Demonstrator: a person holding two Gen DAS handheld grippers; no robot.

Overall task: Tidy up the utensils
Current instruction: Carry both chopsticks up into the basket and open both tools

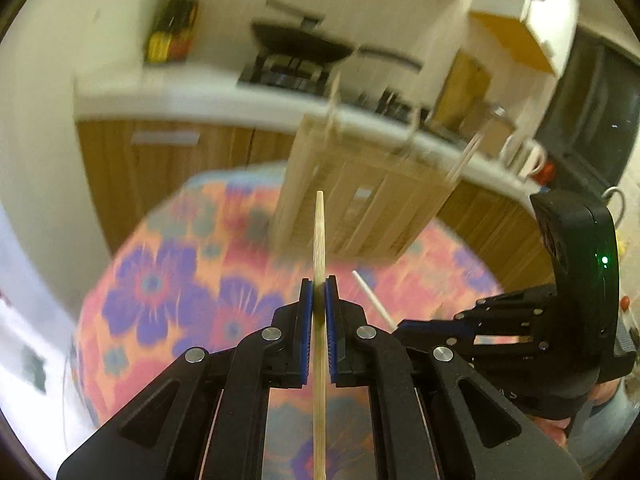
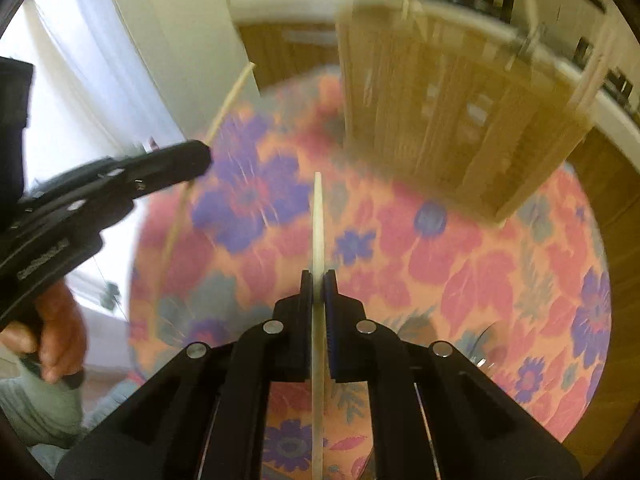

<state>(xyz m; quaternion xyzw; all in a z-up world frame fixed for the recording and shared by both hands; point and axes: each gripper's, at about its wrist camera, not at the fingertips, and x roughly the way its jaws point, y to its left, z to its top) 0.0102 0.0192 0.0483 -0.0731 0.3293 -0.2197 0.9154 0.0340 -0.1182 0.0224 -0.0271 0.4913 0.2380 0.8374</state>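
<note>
My left gripper point(image 1: 319, 285) is shut on a bamboo chopstick point(image 1: 319, 240) that points forward over the floral table. My right gripper point(image 2: 319, 278) is shut on a white chopstick point(image 2: 317, 220), also pointing forward. A slatted wooden utensil holder point(image 1: 352, 200) stands at the table's far side, with several sticks rising from it; it also shows in the right wrist view point(image 2: 452, 120). The right gripper point(image 1: 400, 326) shows at the right of the left wrist view with its white chopstick point(image 1: 370, 296). The left gripper point(image 2: 200, 160) shows at the left of the right wrist view with its bamboo chopstick point(image 2: 228, 100).
The round table point(image 2: 460, 260) has a pink and purple flower cloth. Behind it runs a white counter point(image 1: 192, 96) over wooden cabinets, with a hob and a black pan point(image 1: 304, 44). A white mug point(image 1: 524, 156) stands on the counter at right. Both views are blurred.
</note>
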